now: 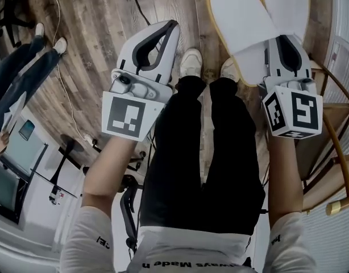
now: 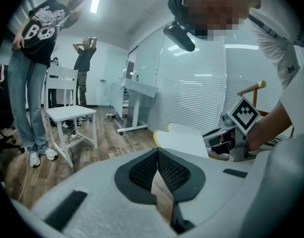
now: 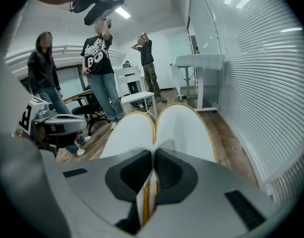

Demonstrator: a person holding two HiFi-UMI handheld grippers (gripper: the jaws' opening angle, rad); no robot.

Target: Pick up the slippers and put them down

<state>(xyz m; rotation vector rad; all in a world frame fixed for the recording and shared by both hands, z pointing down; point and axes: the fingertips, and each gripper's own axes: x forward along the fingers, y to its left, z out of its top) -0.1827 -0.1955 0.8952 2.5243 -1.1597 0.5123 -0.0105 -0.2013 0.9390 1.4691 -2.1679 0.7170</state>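
Wood-plank floor (image 1: 95,33) runs under the standing operator. A pair of white slippers (image 1: 248,16) with yellow-edged rims is held side by side in the air by the right gripper (image 1: 283,45). Its fingers (image 3: 168,170) are pinched narrow on the slippers' near ends. The far ends are cut off at the top edge of the head view, and the gripper body hides the gripped ends there. The left gripper (image 1: 167,32) is empty, its fingers closed tip to tip. A white chair (image 2: 68,114) stands well apart.
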